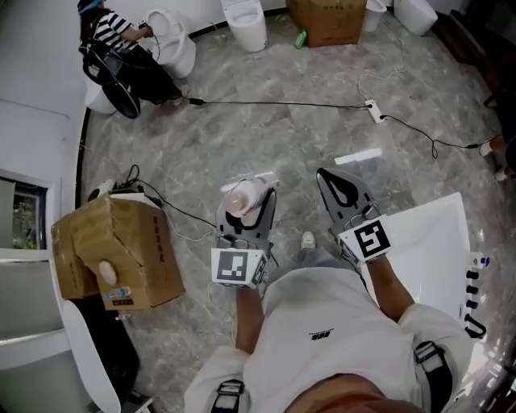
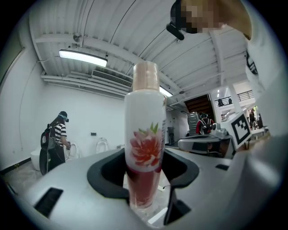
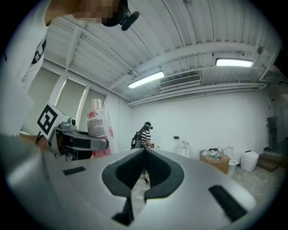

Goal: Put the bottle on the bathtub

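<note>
My left gripper [image 1: 247, 211] is shut on the bottle [image 1: 243, 198], held upright above the grey marble floor. In the left gripper view the bottle [image 2: 145, 134] is white with a red flower, a pinkish cap and reddish liquid low down, and it stands clamped between the jaws of the left gripper [image 2: 145, 188]. My right gripper [image 1: 342, 192] hangs beside it, shut, with nothing in it. From the right gripper view, that gripper [image 3: 144, 155] has its tips meeting, and the bottle [image 3: 98, 130] shows to the left. A white bathtub rim [image 1: 431, 238] lies at the lower right, just right of my right arm.
A cardboard box [image 1: 121, 250] sits on the floor to the left. A black cable runs to a power strip [image 1: 375, 111] ahead. Toilets [image 1: 246, 24] and another box [image 1: 326, 20] stand at the far wall, with a person [image 1: 121, 56] in a striped top beside one.
</note>
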A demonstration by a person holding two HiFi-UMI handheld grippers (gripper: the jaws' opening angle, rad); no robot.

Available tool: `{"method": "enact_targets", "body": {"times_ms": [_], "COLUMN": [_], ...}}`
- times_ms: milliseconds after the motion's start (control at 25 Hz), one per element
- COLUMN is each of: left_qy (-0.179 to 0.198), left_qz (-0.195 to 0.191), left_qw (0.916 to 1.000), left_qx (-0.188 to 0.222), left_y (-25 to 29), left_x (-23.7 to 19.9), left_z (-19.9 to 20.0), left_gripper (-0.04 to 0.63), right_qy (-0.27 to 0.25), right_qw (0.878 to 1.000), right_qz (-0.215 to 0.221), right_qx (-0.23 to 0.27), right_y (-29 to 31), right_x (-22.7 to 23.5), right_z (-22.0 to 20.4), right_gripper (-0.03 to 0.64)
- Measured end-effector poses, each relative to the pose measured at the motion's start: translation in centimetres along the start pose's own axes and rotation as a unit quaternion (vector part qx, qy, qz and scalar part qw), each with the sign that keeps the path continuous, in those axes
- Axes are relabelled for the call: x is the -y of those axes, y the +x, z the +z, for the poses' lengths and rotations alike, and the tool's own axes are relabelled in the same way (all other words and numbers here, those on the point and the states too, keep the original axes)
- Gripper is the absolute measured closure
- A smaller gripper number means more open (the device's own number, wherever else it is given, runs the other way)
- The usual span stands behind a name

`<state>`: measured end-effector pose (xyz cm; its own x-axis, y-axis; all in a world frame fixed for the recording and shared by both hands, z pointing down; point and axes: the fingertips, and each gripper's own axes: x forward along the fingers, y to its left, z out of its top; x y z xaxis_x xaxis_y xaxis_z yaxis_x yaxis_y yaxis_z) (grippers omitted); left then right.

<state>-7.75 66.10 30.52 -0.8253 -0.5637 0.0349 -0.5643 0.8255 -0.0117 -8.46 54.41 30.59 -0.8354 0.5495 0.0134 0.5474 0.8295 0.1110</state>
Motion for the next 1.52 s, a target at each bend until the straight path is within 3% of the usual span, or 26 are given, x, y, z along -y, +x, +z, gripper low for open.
{"method": "enact_targets", "body": {"times_ms": [160,400,600,720,840,1120,1280,1520], "left_qy": [-0.003,0.004,0.011,0.013,0.013,0.016,0.023,0.038], "left_qz": [-0.031,-0.114,-0.195,-0.247,-0.308,-0.432,-0.498,-0.565], "left_qw": [0.9995,0.9934,0.9806,0.9688,0.9513,0.9017,0.8667,0.8241], "left_qx": [-0.006,-0.006,-0.009,-0.007,-0.011,-0.020,-0.019,-0.017], "left_y": [4.7,13.4,20.1,24.6,29.6,40.0,44.5,49.0], "left_x": [0.3,3.0,6.8,9.4,12.0,17.8,21.0,26.6], "left_z": [-0.2,0.5,0.8,0.8,0.5,0.2,0.3,-0.1], "left_gripper": [0.370,0.370,0.370,0.370,0.370,0.370,0.370,0.370], "right_qy": [0.007,0.017,0.021,0.023,0.031,0.043,0.044,0.046], "right_qw": [1.000,0.993,0.981,0.970,0.951,0.898,0.862,0.818], "right_qz": [-0.028,-0.112,-0.192,-0.242,-0.305,-0.435,-0.502,-0.570], "right_qx": [0.002,-0.009,-0.012,-0.016,-0.026,-0.048,-0.057,-0.064], "right_y": [0.9,-0.1,-2.3,-3.5,-4.6,-7.4,-8.9,-11.8], "right_x": [3.6,11.4,17.5,21.5,25.9,34.9,38.8,42.9], "right_z": [-0.5,-1.7,-2.2,-2.9,-4.1,-5.9,-6.6,-7.4], "right_gripper": [0.623,0.623,0.623,0.623,0.623,0.623,0.623,0.623]}}
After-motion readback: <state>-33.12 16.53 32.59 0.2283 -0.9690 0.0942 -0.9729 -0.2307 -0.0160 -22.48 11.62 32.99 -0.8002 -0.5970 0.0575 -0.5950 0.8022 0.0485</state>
